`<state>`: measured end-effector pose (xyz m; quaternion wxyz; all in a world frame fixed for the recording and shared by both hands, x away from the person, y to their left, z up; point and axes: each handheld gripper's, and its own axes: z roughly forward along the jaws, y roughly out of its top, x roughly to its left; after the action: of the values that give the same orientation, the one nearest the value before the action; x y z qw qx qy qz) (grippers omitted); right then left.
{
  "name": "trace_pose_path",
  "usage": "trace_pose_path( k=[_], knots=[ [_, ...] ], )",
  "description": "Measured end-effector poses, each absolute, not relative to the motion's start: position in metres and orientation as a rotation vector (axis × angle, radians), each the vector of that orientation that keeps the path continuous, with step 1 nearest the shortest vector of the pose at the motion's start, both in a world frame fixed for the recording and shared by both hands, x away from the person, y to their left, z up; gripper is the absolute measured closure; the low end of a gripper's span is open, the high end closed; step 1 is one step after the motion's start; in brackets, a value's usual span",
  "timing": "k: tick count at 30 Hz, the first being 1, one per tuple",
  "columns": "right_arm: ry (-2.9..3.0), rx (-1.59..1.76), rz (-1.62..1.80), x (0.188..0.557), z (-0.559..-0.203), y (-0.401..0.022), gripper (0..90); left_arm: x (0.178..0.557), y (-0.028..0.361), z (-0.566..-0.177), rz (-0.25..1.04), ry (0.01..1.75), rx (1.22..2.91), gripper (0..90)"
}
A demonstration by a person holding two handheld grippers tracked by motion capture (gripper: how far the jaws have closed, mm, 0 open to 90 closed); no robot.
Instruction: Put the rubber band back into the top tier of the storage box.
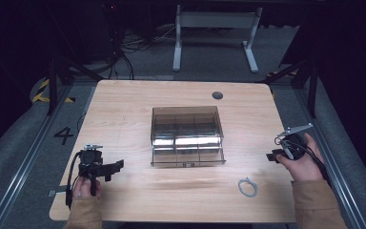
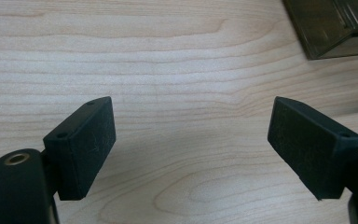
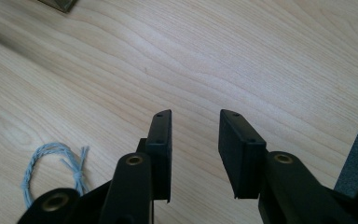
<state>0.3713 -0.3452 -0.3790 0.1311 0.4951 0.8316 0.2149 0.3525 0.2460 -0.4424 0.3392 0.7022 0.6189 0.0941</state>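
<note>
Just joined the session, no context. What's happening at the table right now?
A person sits at a wooden table, a hand-held gripper in each hand. The left hand-held gripper is wide open over bare wood; the right hand-held gripper is partly open near the table's right edge. Neither holds anything. A smoky transparent compartment box sits mid-table, and a small loop of light blue twisted string lies untouched in front of it, toward the right.

1. We see a wooden table (image 1: pixel 124 109) with a dark round grommet (image 1: pixel 217 95) near its far edge.
2. We see a white desk frame (image 1: pixel 214 28) and cables (image 1: pixel 124 47) on the floor behind.
</note>
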Motion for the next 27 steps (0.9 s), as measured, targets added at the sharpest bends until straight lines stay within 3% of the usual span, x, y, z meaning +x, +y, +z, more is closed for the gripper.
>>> trace_pose_path(
  k=[16,20,27],
  knots=[
    [2.426,1.356,0.749,0.349,-0.373,-0.342,60.7,0.357,0.239,-0.443,0.265,1.617,1.857,15.9],
    [2.464,1.351,0.743,0.344,-0.369,-0.338,64.7,0.359,0.238,-0.443,0.268,1.615,1.861,15.9],
    [2.485,1.344,0.760,0.339,-0.366,-0.331,64.2,0.362,0.235,-0.443,0.265,1.615,1.864,15.9]
  ],
)
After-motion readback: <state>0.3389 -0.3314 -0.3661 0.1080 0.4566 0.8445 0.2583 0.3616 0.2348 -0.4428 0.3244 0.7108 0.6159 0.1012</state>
